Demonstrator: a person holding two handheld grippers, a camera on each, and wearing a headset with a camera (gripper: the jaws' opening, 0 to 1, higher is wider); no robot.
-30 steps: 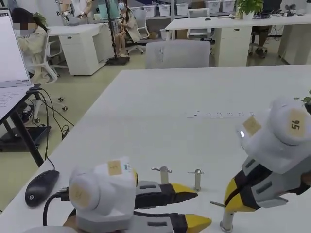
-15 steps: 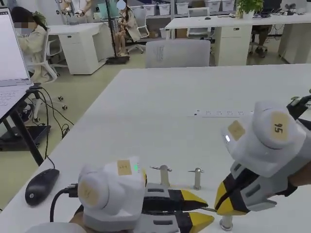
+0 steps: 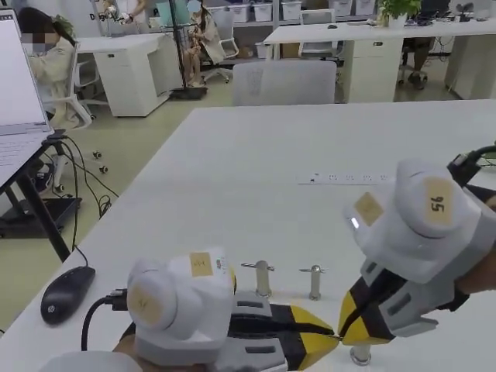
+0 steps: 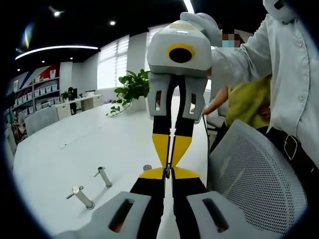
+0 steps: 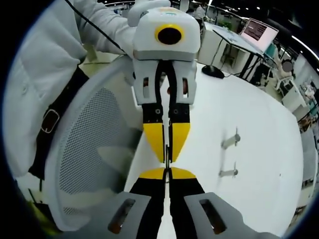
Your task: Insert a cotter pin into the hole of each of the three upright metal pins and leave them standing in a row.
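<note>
We are holding left tongs (image 3: 325, 342) and right tongs (image 3: 349, 332) pressed together, tip to tip, tiny cotter pin (image 3: 339, 335) seeming pinched between. Metal pin (image 3: 359, 355) standing just under right tongs. Loose grip: cotter pin dropping. Bump: metal pin tipping.

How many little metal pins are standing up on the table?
3. The left pin and the middle pin stand side by side; the third pin, nearest, is mostly hidden under the right gripper.
</note>
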